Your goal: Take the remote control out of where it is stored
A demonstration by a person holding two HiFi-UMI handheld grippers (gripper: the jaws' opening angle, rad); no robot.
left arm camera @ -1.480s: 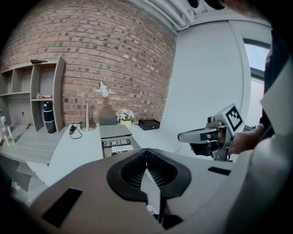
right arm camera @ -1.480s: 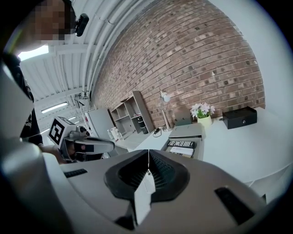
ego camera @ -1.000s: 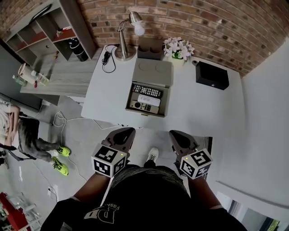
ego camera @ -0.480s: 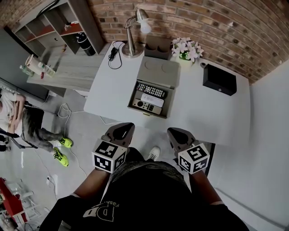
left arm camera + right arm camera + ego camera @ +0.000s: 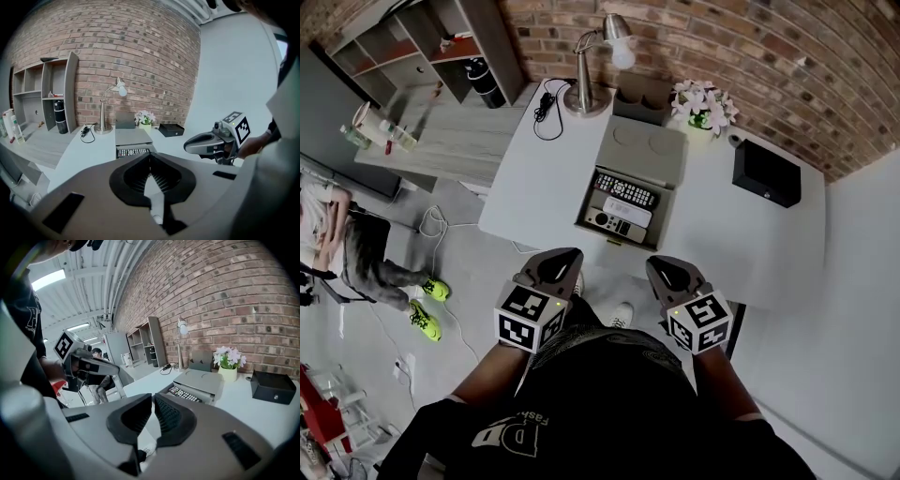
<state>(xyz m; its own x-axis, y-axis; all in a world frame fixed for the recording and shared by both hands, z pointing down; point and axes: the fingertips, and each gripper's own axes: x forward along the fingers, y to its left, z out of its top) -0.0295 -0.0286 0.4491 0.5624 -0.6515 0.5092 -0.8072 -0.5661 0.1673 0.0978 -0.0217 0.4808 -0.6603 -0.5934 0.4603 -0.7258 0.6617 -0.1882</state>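
Note:
A grey desk box (image 5: 649,150) stands on the white table (image 5: 534,178) with its drawer (image 5: 587,223) pulled out toward me. In the drawer lie a black remote control (image 5: 624,188), a white remote (image 5: 627,210) and a grey one (image 5: 613,224). My left gripper (image 5: 564,256) and right gripper (image 5: 662,263) hang side by side in front of my body, short of the table's near edge, both shut and empty. The left gripper view shows the black remote (image 5: 132,152) past the shut left gripper (image 5: 150,155). The right gripper view shows that remote (image 5: 184,393) beyond the shut right gripper (image 5: 153,398).
At the table's back stand a desk lamp (image 5: 598,56), a dark holder (image 5: 641,94), a flower pot (image 5: 703,103) and a black box (image 5: 766,173). A cable (image 5: 548,98) lies by the lamp. A shelf unit (image 5: 441,47) and a seated person (image 5: 347,253) are on the left.
The table and drawer have come nearer to me. Both grippers have edged forward toward the table's near edge and stay shut.

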